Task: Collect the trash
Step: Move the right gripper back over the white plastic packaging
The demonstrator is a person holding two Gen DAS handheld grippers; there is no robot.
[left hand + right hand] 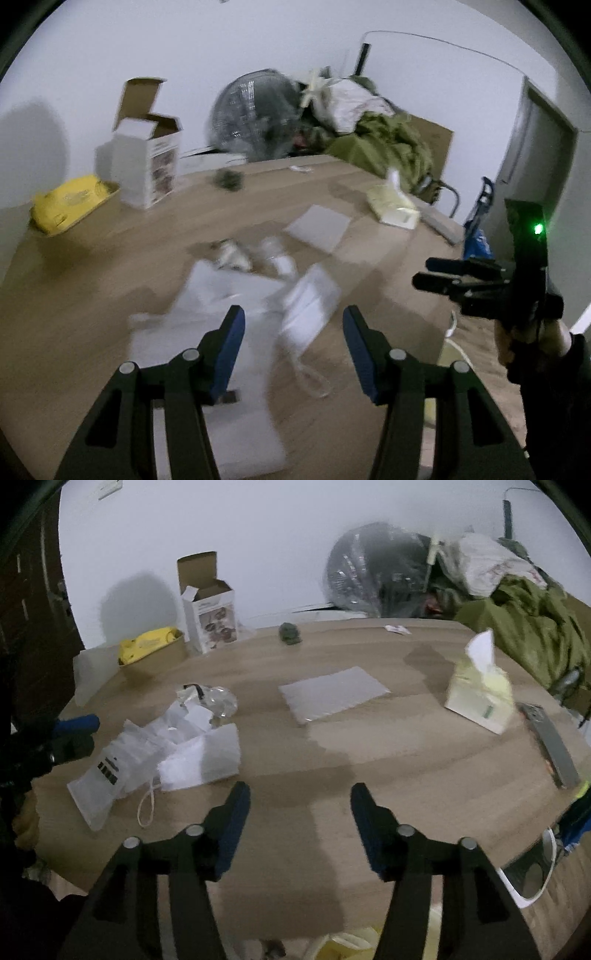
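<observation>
A heap of white trash lies on the wooden table (369, 746): plastic bags (110, 771), a white paper bag (203, 760) with a cord handle, and crumpled clear wrap (214, 699). In the left wrist view the same heap (236, 291) lies blurred just ahead of my open, empty left gripper (293, 325). My right gripper (300, 801) is open and empty above bare table, right of the heap. It shows from the side in the left wrist view (428, 273), and the left gripper shows at the left edge of the right wrist view (79, 733).
A flat grey sheet (332, 694) lies mid-table. A tissue box (480, 698) stands at the right, an open white carton (210, 616) and a box with a yellow bag (151, 644) at the back left. A fan (373, 572) and green clothes (524, 624) stand behind.
</observation>
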